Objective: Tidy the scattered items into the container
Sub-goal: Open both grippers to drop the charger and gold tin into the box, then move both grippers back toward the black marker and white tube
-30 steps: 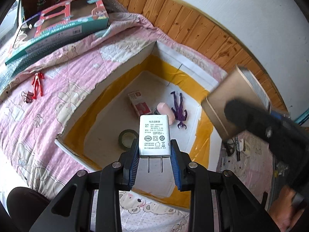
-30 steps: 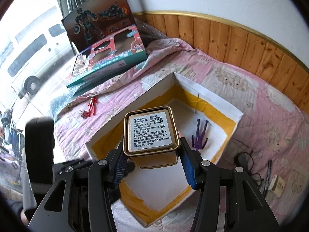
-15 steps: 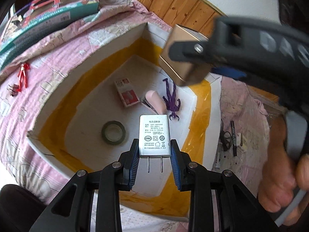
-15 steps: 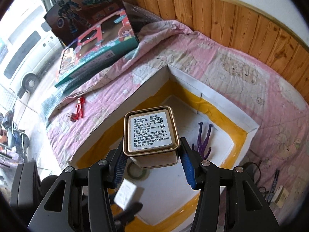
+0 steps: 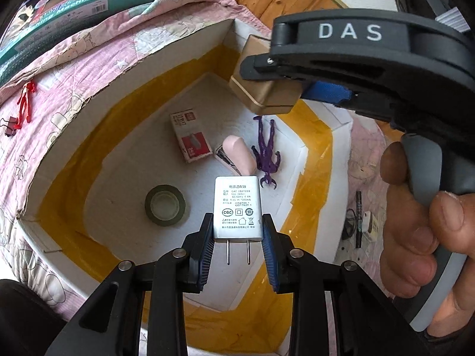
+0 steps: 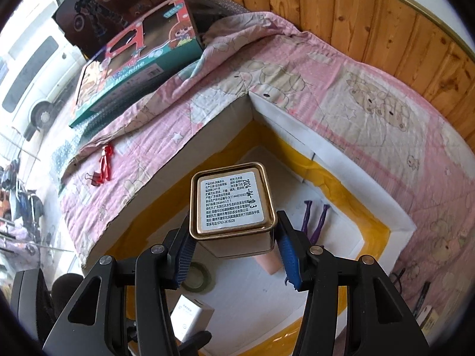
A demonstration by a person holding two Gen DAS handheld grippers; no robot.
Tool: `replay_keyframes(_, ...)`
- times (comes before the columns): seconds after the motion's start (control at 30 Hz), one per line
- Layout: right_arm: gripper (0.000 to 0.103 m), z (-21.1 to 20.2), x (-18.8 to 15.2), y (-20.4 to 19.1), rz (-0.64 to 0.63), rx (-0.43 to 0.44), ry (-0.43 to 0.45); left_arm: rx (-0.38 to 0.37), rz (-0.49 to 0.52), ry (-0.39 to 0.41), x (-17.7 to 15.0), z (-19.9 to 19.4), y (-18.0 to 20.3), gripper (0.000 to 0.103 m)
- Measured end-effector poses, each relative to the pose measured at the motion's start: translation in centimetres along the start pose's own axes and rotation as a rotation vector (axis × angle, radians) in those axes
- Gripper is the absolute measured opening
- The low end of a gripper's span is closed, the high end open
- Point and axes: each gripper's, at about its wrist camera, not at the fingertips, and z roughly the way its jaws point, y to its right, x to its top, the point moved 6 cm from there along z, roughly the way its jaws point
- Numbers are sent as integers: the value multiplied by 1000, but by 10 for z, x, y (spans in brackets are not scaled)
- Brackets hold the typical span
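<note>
Two held items poised over the container, with a crowded floor beneath

The white charger (image 5: 237,209) is clamped in the left gripper (image 5: 237,237) and the gold tin (image 6: 233,207) in the right gripper (image 6: 234,255), both held above the white container (image 6: 297,130). Below the tin, a pink stapler (image 5: 237,154) and purple figure (image 5: 267,151) are seen; if the tin is dropped from height, these could be struck, or the two tools knocked together.

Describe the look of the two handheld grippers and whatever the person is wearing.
Both grippers, left gripper and right gripper, have black angular linkage arms with silver pivot screws and blue ribbed finger pads. The left wrist view shows the right unit's black body lettered DAS in white, with a grey handle. No sleeve or glove is visible.
</note>
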Motion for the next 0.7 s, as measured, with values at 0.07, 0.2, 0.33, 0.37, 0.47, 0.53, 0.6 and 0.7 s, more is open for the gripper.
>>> replay_keyframes(0.07, 54, 4, 3, 1, -8, -5, -2, 4, -12, -9, 3, 3, -2, 32)
replay_keyframes(0.2, 56, 11, 9, 4, -20, -21, 15, 17, -17, -33, 8, 11, -5, 32)
replay_keyframes(0.33, 56, 16, 13, 15, 19, -21, 39, 55, 0, -44, 12, 18, -8, 58)
replay_keyframes(0.37, 56, 16, 12, 17, 33, -13, 38, 64, 8, -37, 12, 18, -9, 60)
replay_keyframes(0.47, 56, 13, 11, 19, 41, -4, 41, 71, 24, -25, 11, 15, -11, 60)
replay_keyframes(0.53, 56, 11, 9, 18, 44, 4, 40, 70, 20, -26, 10, 14, -13, 60)
replay_keyframes(0.6, 56, 8, 7, 18, 45, 6, 42, 73, 21, -26, 8, 14, -12, 60)
replay_keyframes(0.7, 56, 5, 3, 17, 47, 8, 39, 73, 29, -24, 5, 12, -7, 60)
